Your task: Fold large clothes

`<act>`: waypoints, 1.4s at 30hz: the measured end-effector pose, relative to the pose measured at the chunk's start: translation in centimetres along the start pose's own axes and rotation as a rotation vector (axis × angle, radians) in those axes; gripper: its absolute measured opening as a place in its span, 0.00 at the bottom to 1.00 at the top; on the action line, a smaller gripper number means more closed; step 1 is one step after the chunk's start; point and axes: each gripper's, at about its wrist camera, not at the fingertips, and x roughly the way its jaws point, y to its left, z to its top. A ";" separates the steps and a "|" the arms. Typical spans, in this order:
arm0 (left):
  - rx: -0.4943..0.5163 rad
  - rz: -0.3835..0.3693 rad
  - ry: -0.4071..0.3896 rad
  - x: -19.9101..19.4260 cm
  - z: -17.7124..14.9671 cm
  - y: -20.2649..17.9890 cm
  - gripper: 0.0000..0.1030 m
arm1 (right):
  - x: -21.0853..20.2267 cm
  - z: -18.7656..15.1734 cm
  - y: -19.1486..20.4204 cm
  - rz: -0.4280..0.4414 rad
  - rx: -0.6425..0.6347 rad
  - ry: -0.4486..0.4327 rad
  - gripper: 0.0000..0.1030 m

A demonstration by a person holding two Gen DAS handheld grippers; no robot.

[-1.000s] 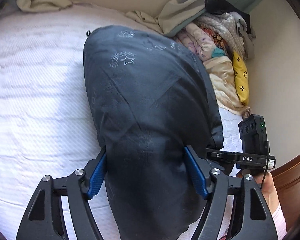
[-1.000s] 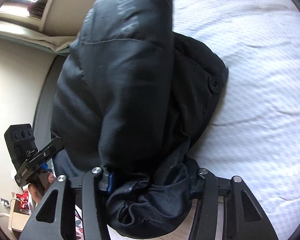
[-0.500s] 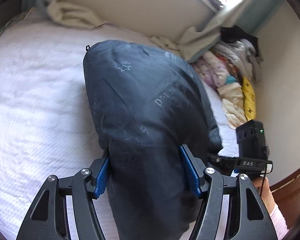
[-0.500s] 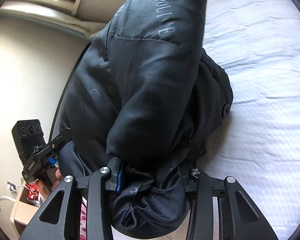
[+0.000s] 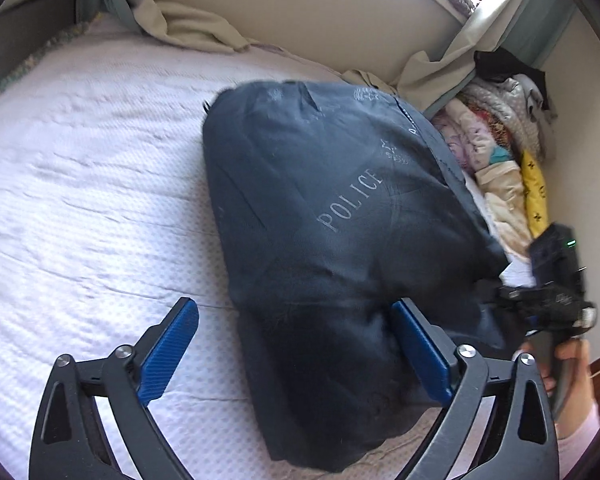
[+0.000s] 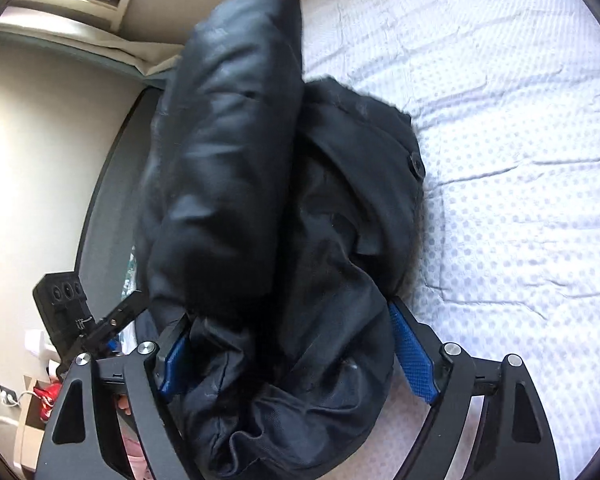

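A bulky dark navy padded jacket (image 5: pixel 332 240) with "POLICE" lettering lies folded in a thick bundle on the white bed (image 5: pixel 80 184). My left gripper (image 5: pixel 296 340) is open; its left pad is clear of the jacket, its right pad against the bundle's side. In the right wrist view the jacket (image 6: pixel 260 200) fills the middle, with a black button on its right flap. My right gripper (image 6: pixel 288 356) is open, its blue pads spread on both sides of the jacket's bunched near end. The right gripper also shows in the left wrist view (image 5: pixel 556 292).
A pile of folded clothes (image 5: pixel 500 160) lies at the bed's far right by the wall. A beige curtain (image 5: pixel 188 28) drapes along the far edge. The left gripper (image 6: pixel 80 320) appears at the lower left of the right wrist view, with a cardboard box (image 6: pixel 32 412) on the floor.
Both grippers have opened and let go of the jacket. The bundle has settled on the bed, and the left gripper's left pad has drawn away from it.
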 end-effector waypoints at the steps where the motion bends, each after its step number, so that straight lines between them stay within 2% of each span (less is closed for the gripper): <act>1: 0.015 0.024 -0.006 -0.4 0.0 -0.3 0.97 | -0.7 0.0 0.6 -0.010 -0.010 -0.013 0.82; 8: 0.209 0.276 -0.085 -5.2 -1.8 -3.4 0.98 | -7.1 -1.8 3.2 -0.127 -0.136 -0.160 0.81; 12: 0.282 0.380 -0.183 -8.9 -3.9 -5.6 1.00 | -9.6 -5.4 6.9 -0.229 -0.213 -0.255 0.82; 15: 0.272 0.385 -0.214 -11.0 -5.9 -6.4 1.00 | -11.8 -9.1 8.0 -0.281 -0.262 -0.317 0.85; 19: 0.225 0.362 -0.215 -12.4 -8.7 -6.8 1.00 | -10.4 -13.0 11.7 -0.345 -0.307 -0.344 0.92; 21: 0.207 0.365 -0.231 -12.9 -10.5 -6.9 1.00 | -9.2 -16.3 12.9 -0.423 -0.382 -0.320 0.94; 24: 0.190 0.366 -0.231 -13.0 -12.6 -7.2 1.00 | -6.6 -17.9 14.4 -0.481 -0.393 -0.313 0.96; 28: 0.140 0.342 -0.212 -12.7 -14.7 -7.3 1.00 | -5.4 -20.5 13.9 -0.542 -0.347 -0.341 0.98; 31: 0.157 0.354 -0.223 -12.8 -15.9 -7.9 1.00 | -5.1 -21.9 13.9 -0.603 -0.343 -0.370 0.98; 36: 0.198 0.376 -0.225 -12.7 -17.3 -8.9 1.00 | -4.6 -23.5 13.3 -0.598 -0.322 -0.370 1.00; 42: 0.145 0.294 -0.211 -12.2 -18.0 -8.4 1.00 | -3.8 -24.4 13.0 -0.597 -0.335 -0.346 1.00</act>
